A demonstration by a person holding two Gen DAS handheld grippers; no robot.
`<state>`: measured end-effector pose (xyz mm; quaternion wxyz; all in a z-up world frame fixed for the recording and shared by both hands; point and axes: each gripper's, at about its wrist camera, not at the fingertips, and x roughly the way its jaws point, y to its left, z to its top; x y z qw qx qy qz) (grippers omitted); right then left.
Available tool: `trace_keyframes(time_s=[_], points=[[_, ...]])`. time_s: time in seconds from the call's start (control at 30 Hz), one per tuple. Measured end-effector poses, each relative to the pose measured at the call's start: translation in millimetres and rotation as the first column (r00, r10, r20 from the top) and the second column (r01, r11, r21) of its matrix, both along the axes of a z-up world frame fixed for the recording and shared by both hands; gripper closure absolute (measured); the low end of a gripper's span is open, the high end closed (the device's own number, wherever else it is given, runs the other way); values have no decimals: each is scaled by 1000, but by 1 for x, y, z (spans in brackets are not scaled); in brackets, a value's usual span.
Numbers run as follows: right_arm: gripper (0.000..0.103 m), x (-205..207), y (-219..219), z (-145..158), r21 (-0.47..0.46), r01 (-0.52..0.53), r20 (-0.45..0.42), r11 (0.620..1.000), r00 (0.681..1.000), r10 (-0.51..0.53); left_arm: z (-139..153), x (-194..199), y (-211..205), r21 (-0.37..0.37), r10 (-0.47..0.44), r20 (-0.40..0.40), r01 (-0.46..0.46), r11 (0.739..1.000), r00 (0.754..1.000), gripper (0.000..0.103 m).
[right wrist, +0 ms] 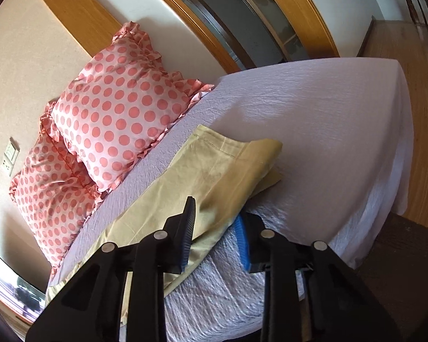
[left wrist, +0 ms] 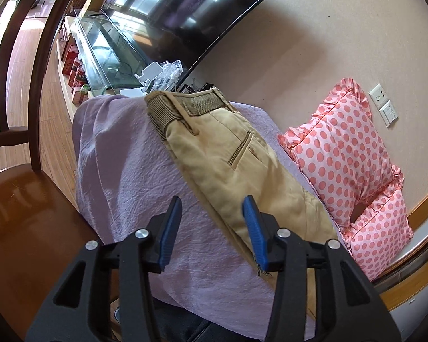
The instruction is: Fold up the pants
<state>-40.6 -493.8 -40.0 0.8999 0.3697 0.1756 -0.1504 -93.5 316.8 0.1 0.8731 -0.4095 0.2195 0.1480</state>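
A pair of tan cotton pants [left wrist: 236, 159] lies long and flat on a bed covered with a crinkly light purple sheet [left wrist: 122, 176]. In the left wrist view the ribbed waistband [left wrist: 185, 105] is at the far end, and a back pocket slit shows just below it. The left gripper [left wrist: 212, 213] hangs over the near part of the pants with its blue fingers [left wrist: 252, 228] spread wide and holding nothing. One finger is over the purple sheet and the other is over the pants; I cannot tell if they touch the cloth. In the right wrist view the leg ends of the pants [right wrist: 231, 154] point to the far side, with one leg lying on top of the other. The right gripper [right wrist: 216, 222] is at the near edge of the pants. Its fingers [right wrist: 241, 242] are spread wide too, with the edge of the tan cloth in the gap between them, but they are not pinching it. Two pink pillows with red dots and frilly edges [right wrist: 111, 119] lean on the wall at the left side of the bed in this view, near the pants but not touching them. A big black flat screen [left wrist: 191, 17] hangs on the wall far off in the left wrist view, with a long glass tank [left wrist: 105, 51] under it. A dark brown wooden chair [left wrist: 17, 188] stands just beside the bed on the left.
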Motion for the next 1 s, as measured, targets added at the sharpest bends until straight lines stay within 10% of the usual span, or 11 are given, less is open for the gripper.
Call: trace_keyframes(time_s=[0.27, 0.47, 0.57, 0.7, 0.87, 0.93, 1.0], points=[[88, 17, 13, 3, -102, 4, -63, 995, 998, -10, -14, -2, 0, -38, -21, 16, 22, 999, 1000, 56], [98, 37, 44, 35, -160, -135, 49, 978, 988, 144, -21, -3, 0, -54, -30, 40, 32, 998, 999, 53], [98, 57, 101, 77, -227, -300, 151, 927, 929, 337, -21, -5, -1, -61, -36, 68, 40, 997, 997, 48], [98, 84, 225, 111, -362, -596, 171, 716, 713, 680, -16, -9, -11, -42, -64, 117, 69, 997, 991, 39], [96, 96, 393, 63, -436, -866, -205, 244, 359, 910, -7, -14, -23, 12, -91, 162, 90, 996, 983, 28], [79, 86, 427, 40, -427, -896, -328, 124, 281, 902, -7, -15, -24, 12, -104, 171, 104, 995, 980, 26], [57, 75, 435, 34, -439, -893, -337, 99, 266, 903, -8, -16, -23, 10, -113, 189, 113, 994, 975, 25]])
